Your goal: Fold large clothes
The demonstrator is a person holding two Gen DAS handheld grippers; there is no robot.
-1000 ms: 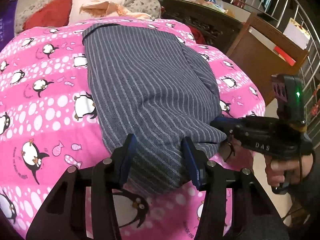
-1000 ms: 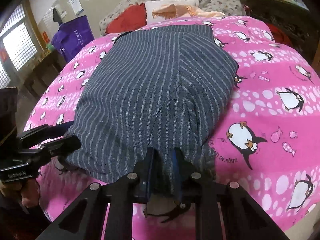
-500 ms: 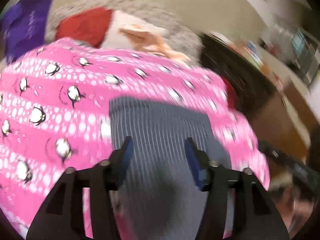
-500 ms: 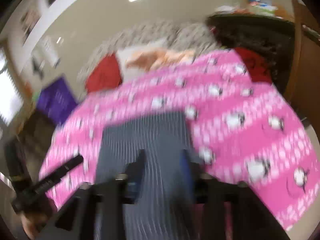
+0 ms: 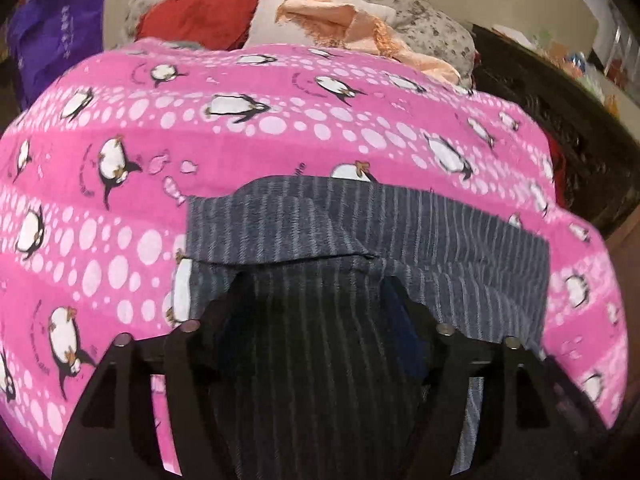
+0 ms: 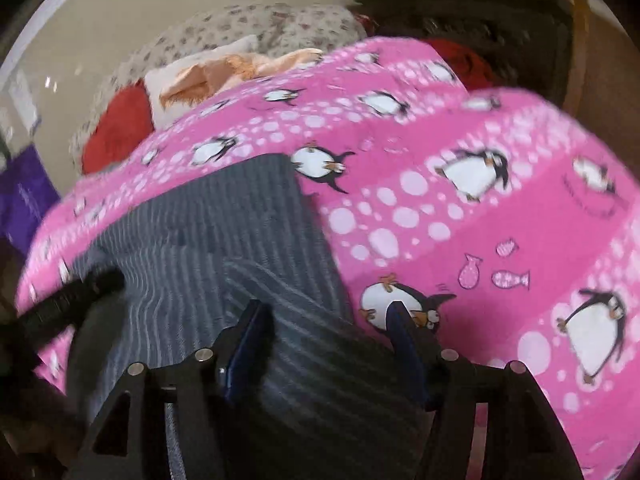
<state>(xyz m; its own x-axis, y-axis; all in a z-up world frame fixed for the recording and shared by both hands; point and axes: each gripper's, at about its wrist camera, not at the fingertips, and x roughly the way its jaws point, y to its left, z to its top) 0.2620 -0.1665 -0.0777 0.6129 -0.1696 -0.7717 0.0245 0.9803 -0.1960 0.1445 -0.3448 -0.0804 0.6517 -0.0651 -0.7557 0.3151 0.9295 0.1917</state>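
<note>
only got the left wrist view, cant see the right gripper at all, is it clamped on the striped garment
observer: No. The right gripper is open above the striped garment; its jaws have just been opening, and the cloth lies under the gap, not pinched.
operator: ok so where does its outer finger sit
observer: Its right finger is off the cloth, over a penguin on the pink blanket, just past the garment's right edge.
</note>
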